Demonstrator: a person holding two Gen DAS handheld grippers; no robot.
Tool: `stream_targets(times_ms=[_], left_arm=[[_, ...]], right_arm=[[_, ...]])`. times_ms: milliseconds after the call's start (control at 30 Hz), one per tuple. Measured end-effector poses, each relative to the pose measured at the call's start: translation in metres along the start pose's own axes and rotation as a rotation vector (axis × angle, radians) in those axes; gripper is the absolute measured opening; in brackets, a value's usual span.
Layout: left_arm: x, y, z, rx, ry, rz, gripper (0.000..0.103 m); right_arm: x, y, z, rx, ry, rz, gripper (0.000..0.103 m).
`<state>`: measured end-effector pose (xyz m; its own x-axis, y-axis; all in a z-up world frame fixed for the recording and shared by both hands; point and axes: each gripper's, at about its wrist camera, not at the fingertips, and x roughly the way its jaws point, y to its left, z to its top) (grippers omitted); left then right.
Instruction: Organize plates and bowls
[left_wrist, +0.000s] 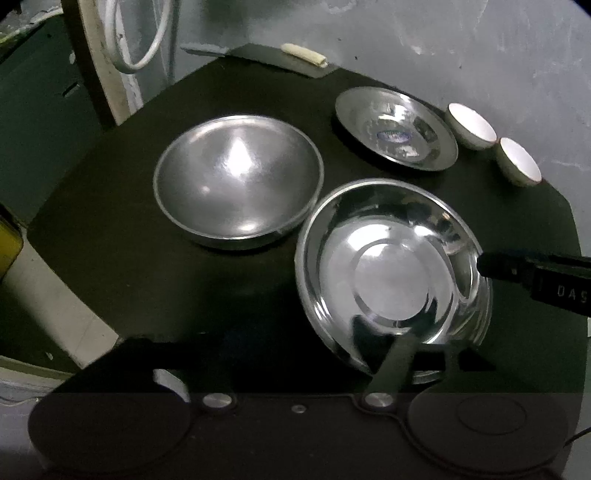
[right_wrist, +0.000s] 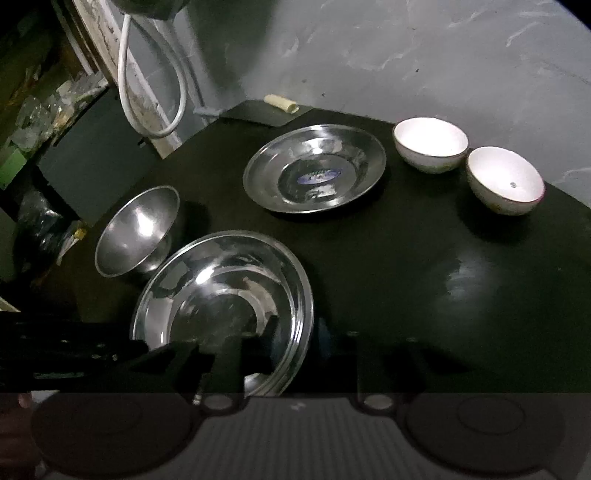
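Closest up, the left gripper (left_wrist: 273, 354) is spread wide. One finger (left_wrist: 395, 362) lies across the near rim of the big steel plate (left_wrist: 391, 277); the other is lost against the dark table, so I can't tell what it touches. Nothing pinched there. From the right wrist camera that same gripper (right_wrist: 110, 350) comes in low from the left edge, its tip at the plate's near rim.

Over to the right gripper (right_wrist: 314, 354): also spread, and the right-hand rim of the plate (right_wrist: 225, 306) sits in the gap between its two dark fingers (right_wrist: 255, 354), not clamped. The left camera catches it (left_wrist: 517, 273) reaching in from the right, tip right at the plate's rim.

So the plate is at the front of the black table (left_wrist: 110, 258), a gripper on either side. Just beyond it to the left, the deep steel bowl (left_wrist: 238, 181) stands upright; their rims look close to touching.

Further back, a second steel plate (right_wrist: 314, 170) with a blue sticker in its middle lies flat. To its right, two white bowls (right_wrist: 430, 144) (right_wrist: 504, 181) sit side by side, nearly touching, close to the grey wall (right_wrist: 406, 55).

At the far corner, a cleaver (left_wrist: 266, 55) with a pale handle lies flat, and a white cable (right_wrist: 147, 92) loops down the wall beyond.
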<state>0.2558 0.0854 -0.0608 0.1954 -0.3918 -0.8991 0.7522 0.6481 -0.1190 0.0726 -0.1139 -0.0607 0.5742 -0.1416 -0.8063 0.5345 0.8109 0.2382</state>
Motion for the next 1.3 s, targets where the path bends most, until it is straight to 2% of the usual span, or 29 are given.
stream_targets(times_ms=[33, 67, 100, 133, 200, 300, 367, 467, 533, 667, 767, 900, 1000, 1100, 1200, 1300], left_arm=[[-0.003, 0.001, 0.000, -0.003, -0.006, 0.001, 0.086], [-0.005, 0.003, 0.000, -0.006, -0.008, 0.000, 0.091], [-0.008, 0.004, 0.000, -0.008, -0.013, -0.002, 0.092], [-0.010, 0.005, 0.001, -0.009, -0.016, 0.000, 0.092], [-0.015, 0.005, 0.002, -0.004, -0.023, 0.008, 0.092], [-0.025, 0.003, 0.007, 0.008, -0.073, 0.004, 0.093], [-0.030, 0.001, 0.012, 0.012, -0.118, -0.026, 0.094], [-0.038, 0.002, 0.024, 0.002, -0.186, -0.111, 0.102], [-0.040, 0.000, 0.032, -0.004, -0.209, -0.192, 0.102], [-0.033, -0.004, 0.052, -0.043, -0.202, -0.392, 0.102], [-0.028, -0.005, 0.061, -0.095, -0.246, -0.479, 0.102], [-0.019, -0.012, 0.078, -0.062, -0.296, -0.453, 0.102], [-0.014, -0.018, 0.096, 0.005, -0.325, -0.416, 0.102], [-0.010, -0.020, 0.114, 0.076, -0.354, -0.384, 0.102], [-0.001, -0.020, 0.132, 0.124, -0.341, -0.351, 0.102], [0.018, -0.028, 0.148, 0.188, -0.307, -0.173, 0.102]], right_arm=[[-0.002, 0.000, -0.001, 0.005, -0.007, -0.003, 0.038], [-0.005, -0.001, -0.002, 0.011, -0.015, -0.007, 0.049], [-0.008, -0.001, -0.002, 0.016, -0.023, -0.010, 0.060], [-0.011, -0.001, -0.003, 0.024, -0.035, -0.014, 0.064], [-0.018, -0.003, -0.005, 0.045, -0.059, -0.021, 0.079], [-0.026, -0.006, -0.005, 0.071, -0.097, -0.041, 0.098], [-0.030, -0.009, -0.005, 0.084, -0.128, -0.046, 0.103], [-0.038, -0.013, -0.004, 0.110, -0.188, -0.034, 0.103], [-0.043, -0.014, -0.003, 0.110, -0.230, -0.033, 0.103], [-0.047, -0.014, 0.000, 0.119, -0.267, -0.051, 0.103], [-0.046, -0.016, 0.000, 0.132, -0.276, -0.081, 0.103], [-0.042, -0.022, -0.002, 0.157, -0.269, -0.121, 0.103], [-0.036, -0.028, -0.002, 0.191, -0.227, -0.120, 0.103], [-0.032, -0.031, -0.002, 0.206, -0.224, -0.134, 0.103], [-0.030, -0.032, 0.000, 0.215, -0.232, -0.150, 0.103], [-0.025, -0.034, 0.007, 0.229, -0.239, -0.142, 0.103]])
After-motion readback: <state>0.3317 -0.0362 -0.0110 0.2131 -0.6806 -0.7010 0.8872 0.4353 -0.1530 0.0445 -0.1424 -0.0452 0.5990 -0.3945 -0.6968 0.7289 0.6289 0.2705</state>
